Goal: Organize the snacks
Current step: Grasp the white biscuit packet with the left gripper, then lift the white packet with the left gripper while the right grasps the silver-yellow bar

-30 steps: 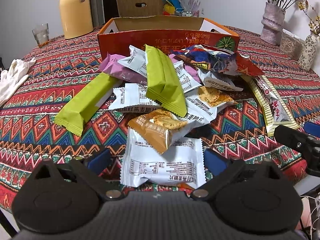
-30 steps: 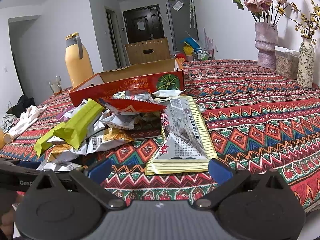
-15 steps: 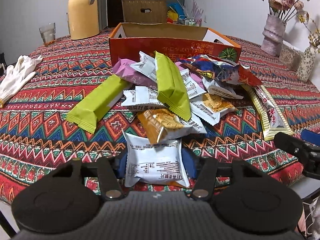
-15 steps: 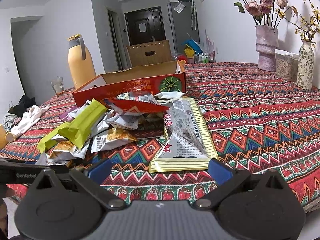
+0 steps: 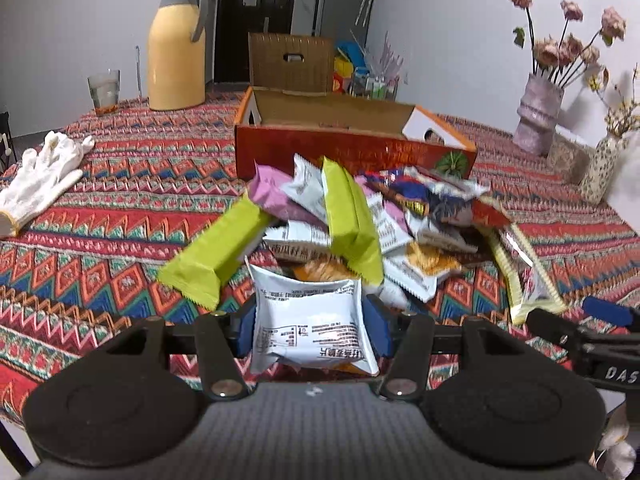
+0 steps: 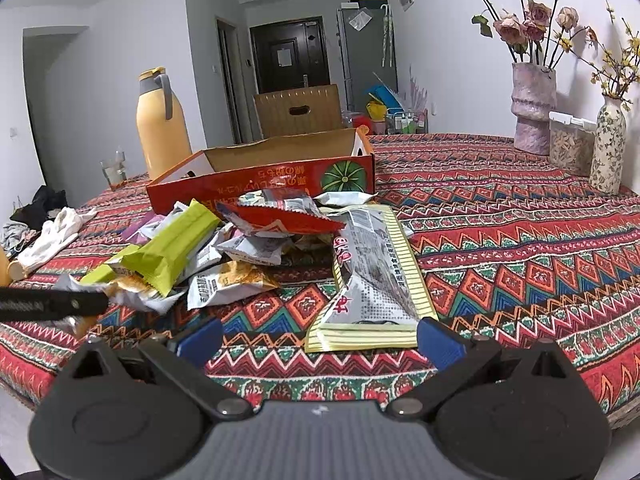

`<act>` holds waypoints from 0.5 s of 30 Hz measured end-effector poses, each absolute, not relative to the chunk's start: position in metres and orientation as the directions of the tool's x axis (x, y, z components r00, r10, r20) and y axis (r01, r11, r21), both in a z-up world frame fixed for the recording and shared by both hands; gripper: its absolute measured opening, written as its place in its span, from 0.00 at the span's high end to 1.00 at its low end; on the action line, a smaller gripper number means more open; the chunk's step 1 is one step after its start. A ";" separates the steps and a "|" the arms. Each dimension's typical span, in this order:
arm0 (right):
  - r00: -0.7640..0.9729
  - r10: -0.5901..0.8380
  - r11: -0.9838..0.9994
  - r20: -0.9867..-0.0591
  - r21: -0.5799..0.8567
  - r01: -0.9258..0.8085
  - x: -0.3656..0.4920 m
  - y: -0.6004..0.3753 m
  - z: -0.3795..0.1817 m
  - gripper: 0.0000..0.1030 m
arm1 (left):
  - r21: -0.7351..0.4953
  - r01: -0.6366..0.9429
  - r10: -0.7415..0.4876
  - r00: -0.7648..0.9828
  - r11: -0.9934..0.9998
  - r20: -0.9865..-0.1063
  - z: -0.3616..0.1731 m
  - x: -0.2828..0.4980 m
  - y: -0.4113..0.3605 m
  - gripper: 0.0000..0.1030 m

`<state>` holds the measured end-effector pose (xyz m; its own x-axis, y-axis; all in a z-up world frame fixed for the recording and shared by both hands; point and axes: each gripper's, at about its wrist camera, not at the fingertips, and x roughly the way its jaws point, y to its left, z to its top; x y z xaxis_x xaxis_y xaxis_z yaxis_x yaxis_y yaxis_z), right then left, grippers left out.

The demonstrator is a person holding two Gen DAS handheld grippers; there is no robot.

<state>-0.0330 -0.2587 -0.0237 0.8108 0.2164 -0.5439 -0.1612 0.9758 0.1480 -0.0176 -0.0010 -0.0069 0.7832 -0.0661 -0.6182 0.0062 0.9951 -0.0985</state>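
Left tongs (image 5: 310, 322) grip white packet (image 5: 308, 320); right tongs (image 6: 320, 338) open, empty. Box (image 5: 352, 152) looks empty; pile (image 5: 360, 220) in front of box remains.

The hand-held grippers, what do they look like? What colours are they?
Both look alike. The left hand-held gripper and the right hand-held gripper have blue finger pads on black arms, silver pivot pins, two round black domes and a grey ribbed body. White lettering marks each one's side.

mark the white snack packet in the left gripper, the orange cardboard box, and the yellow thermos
white snack packet (image 5: 308, 320), left wrist view, centre of its printed face
orange cardboard box (image 5: 352, 152), left wrist view, front wall
yellow thermos (image 6: 162, 136), right wrist view, body
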 end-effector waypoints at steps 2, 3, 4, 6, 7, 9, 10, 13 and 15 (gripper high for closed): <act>0.815 0.208 0.978 -0.541 0.141 -0.156 -0.029 -0.259 -0.023 0.00 | -0.106 0.004 -0.067 0.794 0.994 -0.604 -0.001 -0.015 0.002 0.46; 0.817 0.200 0.979 -0.540 0.136 -0.150 -0.027 -0.260 -0.022 0.00 | -0.112 0.002 -0.069 0.798 0.994 -0.598 0.001 -0.014 0.004 0.46; 0.819 0.192 0.981 -0.541 0.133 -0.142 -0.023 -0.261 -0.022 0.00 | -0.117 0.000 -0.070 0.802 0.993 -0.593 0.003 -0.012 0.005 0.46; 0.818 0.177 0.983 -0.547 0.132 -0.125 -0.015 -0.264 -0.022 0.00 | -0.123 -0.006 -0.067 0.809 0.992 -0.584 0.007 -0.007 0.008 0.46; 0.817 0.168 0.985 -0.551 0.130 -0.115 -0.011 -0.266 -0.023 0.00 | -0.127 -0.010 -0.066 0.811 0.992 -0.582 0.008 -0.004 0.010 0.46; 0.815 0.156 0.987 -0.558 0.124 -0.104 -0.001 -0.270 -0.024 0.00 | -0.132 -0.015 -0.065 0.813 0.991 -0.578 0.011 0.001 0.012 0.46; 0.814 0.147 0.988 -0.562 0.120 -0.096 0.006 -0.272 -0.024 0.00 | -0.132 -0.016 -0.064 0.815 0.991 -0.576 0.012 0.003 0.013 0.46; 0.810 0.126 0.992 -0.573 0.100 -0.083 0.028 -0.276 -0.026 0.05 | -0.131 -0.019 -0.059 0.824 0.991 -0.563 0.017 0.010 0.015 0.46; 0.797 0.129 0.991 -0.590 0.091 -0.093 0.044 -0.276 -0.028 0.09 | -0.133 -0.019 -0.059 0.829 0.991 -0.556 0.020 0.014 0.016 0.45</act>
